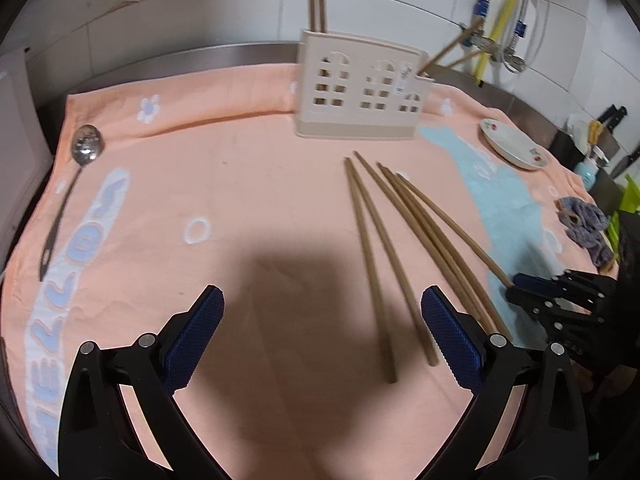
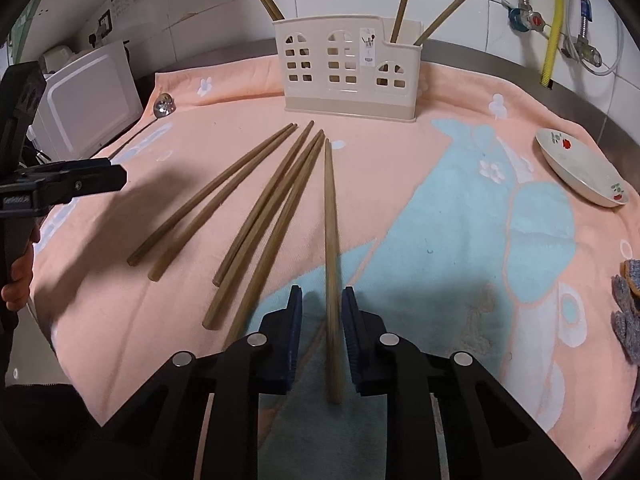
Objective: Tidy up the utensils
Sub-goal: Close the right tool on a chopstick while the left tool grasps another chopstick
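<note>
Left wrist view
Left gripper: hovered low over the towel, pointing toward the holder; jaws wide, nothing between them.
Chopsticks: five lay fanned on the towel, just right of the gap; the right pad covered the thick end of one.
Right gripper: came in from the right edge, its tip at the thick end of the outermost chopstick; whether it gripped could not be told here.
Spoon: lay far left on the towel, well apart from the holder.
Hidden: sticks in the holder were cut off by the top edge; much was blurred.

Right wrist view
Right gripper: low and level, aimed at the holder; jaws narrow, one chopstick between them, a small gap each side.
Other chopsticks: five lay loose to the left.
Left gripper: seen side-on at the left edge, a hand on its handle, partly cut off.
Plate: at the right on the towel.
Holder: three sticks stood in it, tilted.
</note>
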`<state>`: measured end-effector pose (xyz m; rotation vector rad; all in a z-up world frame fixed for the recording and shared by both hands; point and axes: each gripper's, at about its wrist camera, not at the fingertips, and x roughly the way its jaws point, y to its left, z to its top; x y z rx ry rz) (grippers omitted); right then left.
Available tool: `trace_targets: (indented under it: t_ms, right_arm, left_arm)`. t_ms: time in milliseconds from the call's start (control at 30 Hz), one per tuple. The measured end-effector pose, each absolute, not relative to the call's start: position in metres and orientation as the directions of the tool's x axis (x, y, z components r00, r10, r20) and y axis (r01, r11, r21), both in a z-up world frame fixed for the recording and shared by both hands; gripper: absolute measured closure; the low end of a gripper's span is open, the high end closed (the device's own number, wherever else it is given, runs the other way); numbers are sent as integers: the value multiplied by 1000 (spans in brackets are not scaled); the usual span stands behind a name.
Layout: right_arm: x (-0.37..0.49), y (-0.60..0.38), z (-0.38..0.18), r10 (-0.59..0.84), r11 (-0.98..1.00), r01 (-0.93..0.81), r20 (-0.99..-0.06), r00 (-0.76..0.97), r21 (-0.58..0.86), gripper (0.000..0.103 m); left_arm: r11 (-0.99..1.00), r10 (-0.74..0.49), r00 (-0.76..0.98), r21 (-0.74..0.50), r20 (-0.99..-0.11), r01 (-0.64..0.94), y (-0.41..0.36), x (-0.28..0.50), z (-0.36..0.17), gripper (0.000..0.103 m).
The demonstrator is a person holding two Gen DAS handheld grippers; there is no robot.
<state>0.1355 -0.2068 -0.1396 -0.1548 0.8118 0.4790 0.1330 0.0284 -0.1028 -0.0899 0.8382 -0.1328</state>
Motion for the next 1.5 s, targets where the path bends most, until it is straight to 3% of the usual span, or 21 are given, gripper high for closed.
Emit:
trace_targets:
  t_ms: [133,467,667,967,1200,1500]
  right_arm:
    - [136,-209,-142,339,887,-461,-730,593,38,96]
    - [135,-211,-144,338,888,-459,-725,600,34,96]
    - [134,-210,-144,334,887,-460,-724,604,24,96]
    - [134,-208,-145,328,887,-461,-721,610,14,96]
    - [134,-205,-147,321,889,-459,-712,624,-2,96]
    - [131,-206,-136,324,891,-454,-695,642,-3,97]
  left_arm:
    - [983,-184,647,-142,-740,117,16,133,-110,8]
    - [968,-250,587,-176,-770,181,-6,144,-129,63]
    - [965,-261,565,-187,-783,186,-9,153,-139,84]
    - [968,-248,562,-174,-789,183,-11,159,-143,86]
    - [982,-164,593,-76,-788,172,-23,158,-143,89]
    - [982,-178,583,-102,-793,160,-17,158,-139,95]
